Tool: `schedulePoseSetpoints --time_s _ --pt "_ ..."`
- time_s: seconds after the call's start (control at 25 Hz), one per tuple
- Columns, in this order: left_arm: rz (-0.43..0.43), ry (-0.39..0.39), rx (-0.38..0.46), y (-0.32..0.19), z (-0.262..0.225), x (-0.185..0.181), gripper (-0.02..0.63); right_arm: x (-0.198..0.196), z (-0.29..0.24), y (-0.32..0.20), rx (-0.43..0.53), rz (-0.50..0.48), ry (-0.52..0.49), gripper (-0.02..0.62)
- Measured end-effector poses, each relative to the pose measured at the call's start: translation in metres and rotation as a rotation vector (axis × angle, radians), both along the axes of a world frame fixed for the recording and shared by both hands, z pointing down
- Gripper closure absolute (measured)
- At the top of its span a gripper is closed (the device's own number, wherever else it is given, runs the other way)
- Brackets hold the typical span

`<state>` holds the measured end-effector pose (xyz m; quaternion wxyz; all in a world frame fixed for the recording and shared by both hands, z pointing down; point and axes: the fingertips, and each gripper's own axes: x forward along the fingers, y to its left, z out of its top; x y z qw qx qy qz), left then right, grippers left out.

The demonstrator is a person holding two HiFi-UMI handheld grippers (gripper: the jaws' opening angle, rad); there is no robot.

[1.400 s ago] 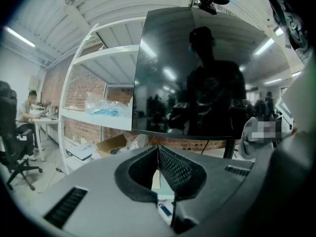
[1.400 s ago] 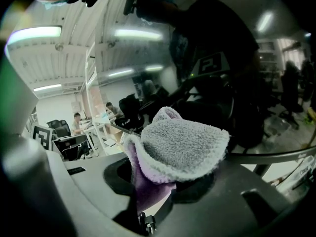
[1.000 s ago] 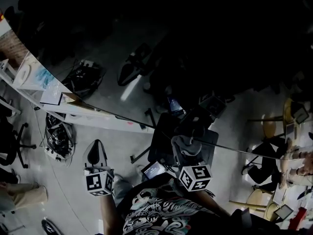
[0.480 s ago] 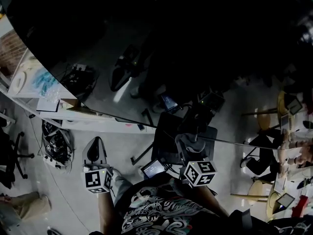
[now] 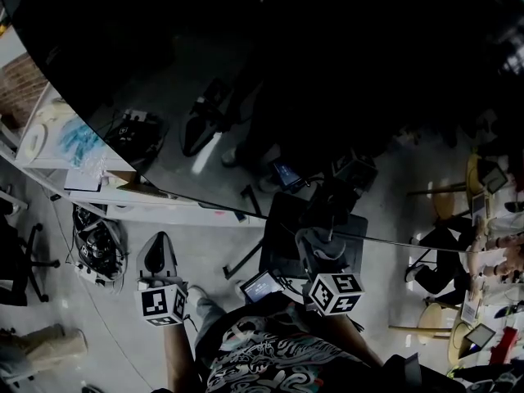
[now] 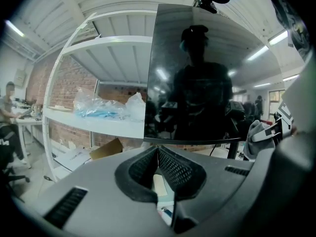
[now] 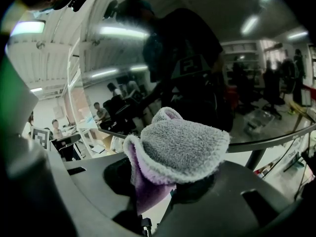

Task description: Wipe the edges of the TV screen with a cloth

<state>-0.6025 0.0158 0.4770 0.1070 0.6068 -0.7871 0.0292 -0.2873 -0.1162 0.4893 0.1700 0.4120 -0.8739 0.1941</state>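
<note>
Nearest the person, the left tongs (image 6: 158,152) have their meshed pads pressed together at the tips with nothing between them, and they hang idle below the screen's lower left stretch. The right tongs (image 5: 323,256) are clamped on the cloth (image 7: 180,144), a grey towelling wad with a purple underside that bulges out past the pads. It sits right at the lower edge of the TV screen (image 5: 270,80); whether it actually presses on the frame cannot be told. That edge is the relation that matters. In the right gripper view it runs crosswise behind the cloth, from the left to the far right, so a wipe would likely travel sideways along it. The right hand is clearly the nearer one for this. Just beyond the cloth, the stand post (image 7: 254,157) comes down from the edge and may interrupt a rightward pass. Further off, behind the screen's left edge, a white shelf (image 6: 98,125) carries plastic bags (image 6: 98,105), with a cardboard box (image 6: 106,149) under it. A tangle of cables (image 5: 97,236) lies on the floor.
</note>
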Motion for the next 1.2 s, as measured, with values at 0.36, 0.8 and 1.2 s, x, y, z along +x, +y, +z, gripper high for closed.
schedulePoseSetpoints --time_s 0.36,0.8,1.2 --pt "-0.019 -0.010 -0.001 0.010 -0.006 -0.003 0.588 -0.017 -0.001 0.005 0.000 -0.023 -0.011 0.425" --pt "-0.047 -0.021 0.007 0.018 -0.010 -0.023 0.588 -0.043 0.002 0.005 -0.006 -0.041 -0.020 0.425" --pt "-0.064 -0.046 0.025 0.026 -0.027 -0.034 0.588 -0.051 -0.004 0.009 -0.011 -0.037 -0.031 0.425"
